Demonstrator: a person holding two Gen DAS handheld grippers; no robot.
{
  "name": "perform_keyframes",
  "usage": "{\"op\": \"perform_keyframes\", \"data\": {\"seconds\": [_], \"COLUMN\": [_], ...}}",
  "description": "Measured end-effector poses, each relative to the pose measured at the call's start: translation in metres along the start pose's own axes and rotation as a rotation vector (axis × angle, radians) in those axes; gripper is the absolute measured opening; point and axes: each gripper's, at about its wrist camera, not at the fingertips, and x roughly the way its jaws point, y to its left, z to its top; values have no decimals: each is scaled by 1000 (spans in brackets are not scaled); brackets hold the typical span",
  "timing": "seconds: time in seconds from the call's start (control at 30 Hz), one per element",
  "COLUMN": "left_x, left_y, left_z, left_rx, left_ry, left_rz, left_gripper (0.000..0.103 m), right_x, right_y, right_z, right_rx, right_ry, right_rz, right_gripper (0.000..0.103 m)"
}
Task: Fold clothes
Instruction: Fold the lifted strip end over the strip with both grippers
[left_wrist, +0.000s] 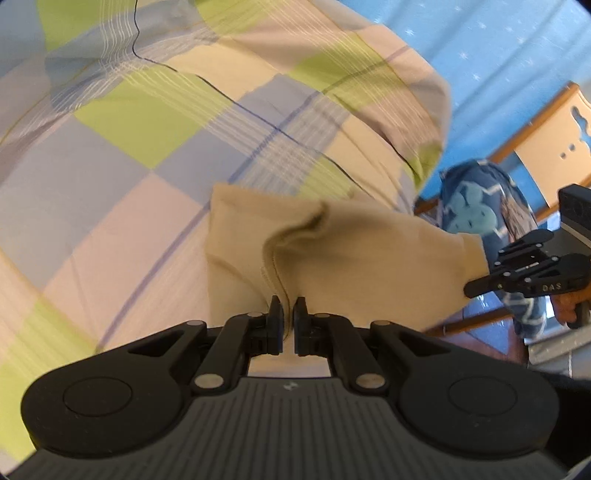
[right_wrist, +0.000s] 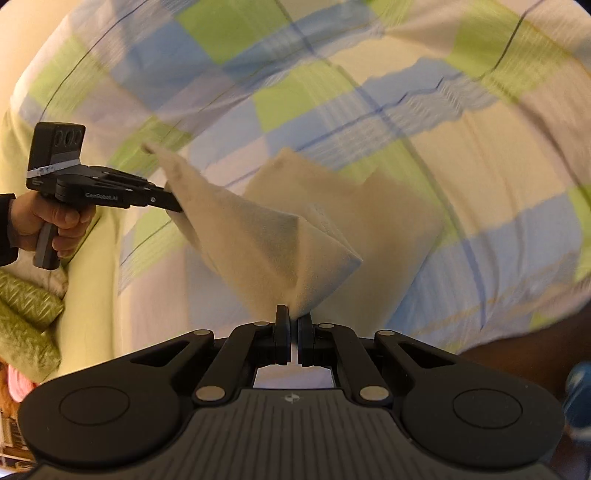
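Observation:
A beige garment (left_wrist: 343, 254) is lifted partly off a checked bedspread (left_wrist: 122, 140). My left gripper (left_wrist: 289, 303) is shut on its near edge, with a fold of cloth rising between the fingers. My right gripper (left_wrist: 471, 287) shows at the right of that view, pinching the garment's far corner. In the right wrist view my right gripper (right_wrist: 294, 316) is shut on a corner of the beige garment (right_wrist: 266, 243), which stretches left to my left gripper (right_wrist: 175, 205), held by a hand (right_wrist: 44, 221). The garment's lower half rests on the bedspread (right_wrist: 461, 155).
A blue wall (left_wrist: 498, 48) and a wooden headboard or chair (left_wrist: 546, 136) stand at the right of the left wrist view, with a blue patterned cloth (left_wrist: 476, 206) hanging near it. Green patterned fabric (right_wrist: 26, 306) lies at the bed's left edge.

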Motion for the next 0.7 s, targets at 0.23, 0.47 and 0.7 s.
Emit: {"op": "perform_keyframes", "data": {"seconds": [0.23, 0.47, 0.7], "left_x": [73, 90, 63], "left_y": [26, 36, 25], "left_z": [39, 41, 31], "left_rx": [23, 28, 59], "left_ry": [113, 145, 70], "left_rz": [45, 47, 81], "left_gripper": [3, 4, 2], "right_x": [47, 51, 36], "right_y": [-61, -100, -99], "right_z": [22, 23, 28], "right_rx": [147, 438, 485], "right_ry": [23, -56, -139], "right_rz": [-32, 70, 83], "right_gripper": [11, 23, 6]}}
